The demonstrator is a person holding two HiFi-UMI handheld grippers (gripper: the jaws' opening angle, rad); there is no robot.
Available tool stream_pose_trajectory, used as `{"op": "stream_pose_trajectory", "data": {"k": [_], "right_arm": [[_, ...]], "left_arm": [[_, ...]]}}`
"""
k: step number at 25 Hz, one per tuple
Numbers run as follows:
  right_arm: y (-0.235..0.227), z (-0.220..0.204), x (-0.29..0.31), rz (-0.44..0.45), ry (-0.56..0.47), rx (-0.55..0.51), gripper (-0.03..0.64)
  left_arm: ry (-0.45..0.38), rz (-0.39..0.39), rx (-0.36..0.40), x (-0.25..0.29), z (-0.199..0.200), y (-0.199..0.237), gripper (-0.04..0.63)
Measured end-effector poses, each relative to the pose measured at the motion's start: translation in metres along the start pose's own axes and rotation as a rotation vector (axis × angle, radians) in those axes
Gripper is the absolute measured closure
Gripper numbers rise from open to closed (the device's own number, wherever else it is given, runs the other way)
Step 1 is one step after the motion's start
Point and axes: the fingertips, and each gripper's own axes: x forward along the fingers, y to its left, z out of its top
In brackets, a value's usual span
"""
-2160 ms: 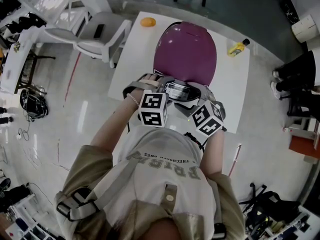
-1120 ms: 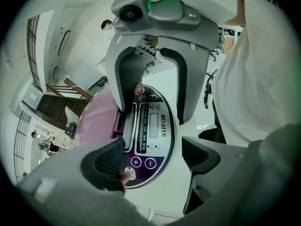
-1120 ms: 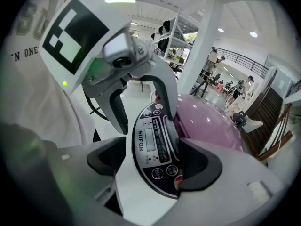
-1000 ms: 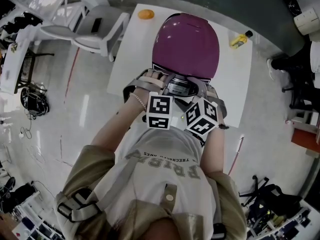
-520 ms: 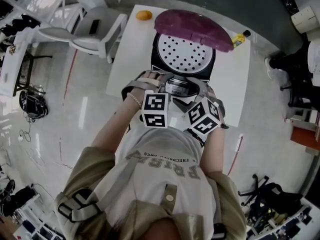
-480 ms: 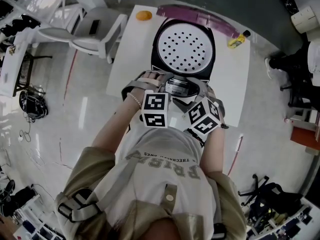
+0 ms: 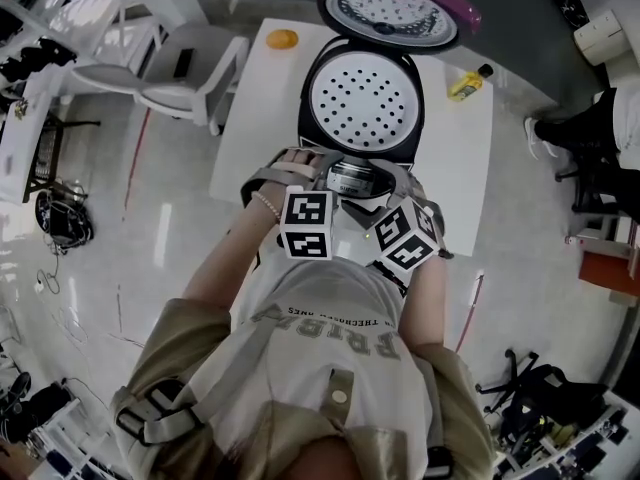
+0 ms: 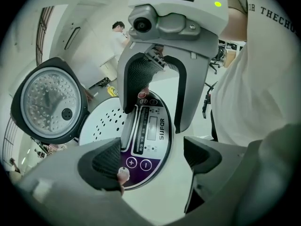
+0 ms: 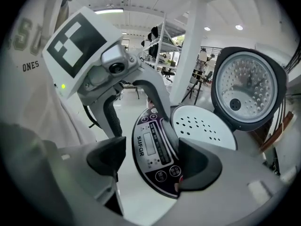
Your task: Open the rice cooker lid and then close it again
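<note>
Jaws of my left gripper (image 8: 150, 166) and right gripper (image 9: 153, 166) are standing apart, empty, over the panel (image 8: 148, 126). The lid (image 7: 398, 8) is standing open at the back; I'm aiming to push its rim down squarely until latched.

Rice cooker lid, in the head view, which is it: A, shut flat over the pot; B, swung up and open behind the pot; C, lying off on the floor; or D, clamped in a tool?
B: the rice cooker lid stands tipped up at the back with its inner side showing, and the perforated white plate below it is uncovered.
</note>
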Motion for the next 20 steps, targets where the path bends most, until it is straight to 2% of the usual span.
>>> {"op": "stream_pose_trajectory", "data": {"k": [6,14,17,20], "right_arm": [[-0.002,0.002,-0.001,-0.002,-0.03,0.015,0.281],[-0.002,0.001,-0.003,0.022,-0.076,-0.008,0.281],[-0.004,0.006,-0.008,0.053,-0.148,0.034,0.281],[-0.019,0.018,-0.019,0.028,-0.293,0.125,0.281]], "left_arm": [[-0.03,-0.005,-0.032,-0.001,0.001,0.002,0.172],[-0.056,-0.011,-0.026,0.0,0.003,0.004,0.179],[-0.124,-0.017,-0.085,-0.003,0.007,0.008,0.182],[-0.189,0.01,-0.153,-0.006,0.007,0.02,0.187]]}}
